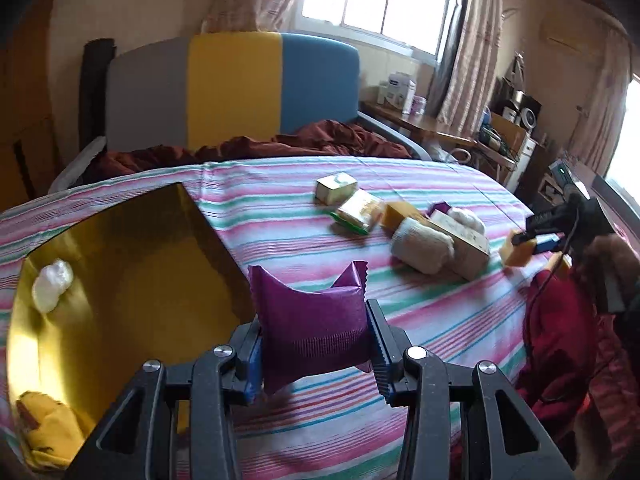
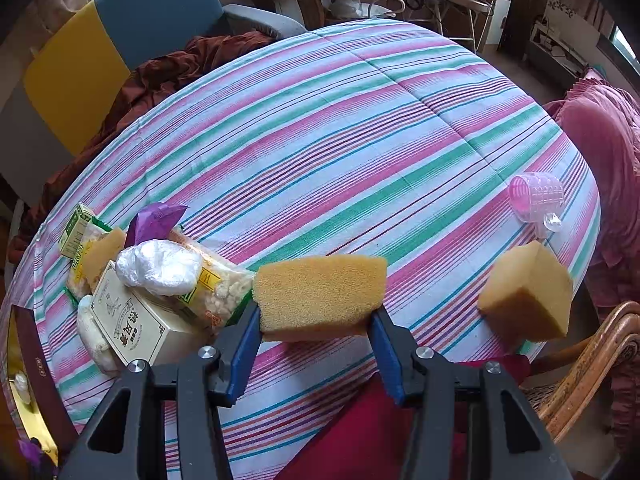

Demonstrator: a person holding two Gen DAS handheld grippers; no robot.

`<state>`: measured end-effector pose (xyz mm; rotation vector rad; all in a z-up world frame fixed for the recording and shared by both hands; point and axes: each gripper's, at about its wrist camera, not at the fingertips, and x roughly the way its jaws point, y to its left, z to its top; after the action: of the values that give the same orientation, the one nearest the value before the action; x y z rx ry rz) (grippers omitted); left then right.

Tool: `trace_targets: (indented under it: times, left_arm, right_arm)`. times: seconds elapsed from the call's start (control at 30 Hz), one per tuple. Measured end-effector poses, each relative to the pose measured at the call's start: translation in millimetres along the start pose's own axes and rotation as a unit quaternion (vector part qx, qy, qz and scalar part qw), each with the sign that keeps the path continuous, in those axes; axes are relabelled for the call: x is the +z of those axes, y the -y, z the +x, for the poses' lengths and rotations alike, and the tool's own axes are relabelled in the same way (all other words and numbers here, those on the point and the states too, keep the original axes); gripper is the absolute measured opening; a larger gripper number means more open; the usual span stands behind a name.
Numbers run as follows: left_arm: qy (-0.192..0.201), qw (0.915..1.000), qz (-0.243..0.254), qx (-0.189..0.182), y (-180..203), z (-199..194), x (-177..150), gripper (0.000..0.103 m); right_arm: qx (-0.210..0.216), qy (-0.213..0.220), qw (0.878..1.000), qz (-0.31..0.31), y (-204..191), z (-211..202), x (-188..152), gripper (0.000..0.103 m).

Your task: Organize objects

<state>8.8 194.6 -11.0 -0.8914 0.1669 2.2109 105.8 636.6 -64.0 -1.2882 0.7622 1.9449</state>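
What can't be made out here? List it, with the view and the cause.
- Left wrist view: purple packet has no readable print; its lower part sits behind the left claw.
- Left wrist view: gold box interior, cut by the frame edge.
- Right wrist view: sponge underside, facing away.

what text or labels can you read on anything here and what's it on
Cream box: large red Chinese characters, blurred, not readable.
Noodle packet: a "W" on a yellow band, rest hidden.
Green carton: print too small.
Dark box rim: tiny mark, unreadable.
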Motion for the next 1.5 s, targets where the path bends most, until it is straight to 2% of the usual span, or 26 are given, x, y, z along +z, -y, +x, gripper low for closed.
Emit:
trace_targets:
  times: [0.13, 0.27, 0.4, 0.5, 0.97, 1.07, 1.3, 1.4, 1.47, 1.5]
  left_arm:
    - [0.01, 0.9966, -0.05, 0.065, -63.0, -20.2, 7.0, 0.044]
    - [0.005, 0.986, -0.098, 0.135, -128.0, -28.8, 4.8, 0.044]
    - [-0.003, 0.9762, -0.134, 0.171, -171.4, -31.7, -1.0, 0.044]
    - [-0.015, 0.9722, -0.151, 0.178, -189.7, -24.4, -3.6, 0.044]
    - [-0.045, 0.9624, -0.154, 0.219, -227.5, 14.6, 6.1, 0.046]
    - [-0.044, 0.9578, -0.156, 0.237, -235.4, 18.7, 8.8, 0.054]
    - [-0.018, 0.956, -0.161, 0.245, -229.1, -7.6, 0.0, 0.06]
    - [-0.009, 0.9573, -0.158, 0.242, -216.6, -23.3, -8.7, 0.065]
    - [-0.002, 0.9584, -0.151, 0.242, -206.6, -33.3, -14.4, 0.065]
    - [0.0, 0.9592, -0.147, 0.242, -201.8, -37.0, -16.9, 0.067]
  right_arm:
    - [-0.008, 0.013, 1.0, -0.014, -1.3, -5.6, -4.3, 0.052]
    - [-0.009, 0.024, 1.0, -0.018, -2.9, -8.9, -4.8, 0.053]
    - [-0.006, 0.029, 0.999, -0.015, -1.2, -9.9, -5.3, 0.052]
    - [-0.007, 0.029, 0.999, -0.015, -1.5, -9.2, -5.4, 0.052]
    - [-0.007, 0.032, 0.999, -0.009, -1.5, -10.4, -6.3, 0.052]
    - [-0.006, 0.034, 0.999, -0.006, -1.1, -11.0, -6.5, 0.052]
    - [0.006, 0.043, 0.999, -0.005, 1.3, -14.7, -7.2, 0.052]
    - [0.022, 0.066, 0.998, -0.008, 2.1, -22.7, -9.5, 0.052]
    - [0.04, 0.098, 0.994, -0.02, -0.3, -33.4, -14.5, 0.052]
    - [0.04, 0.098, 0.994, -0.02, -0.3, -33.4, -14.5, 0.052]
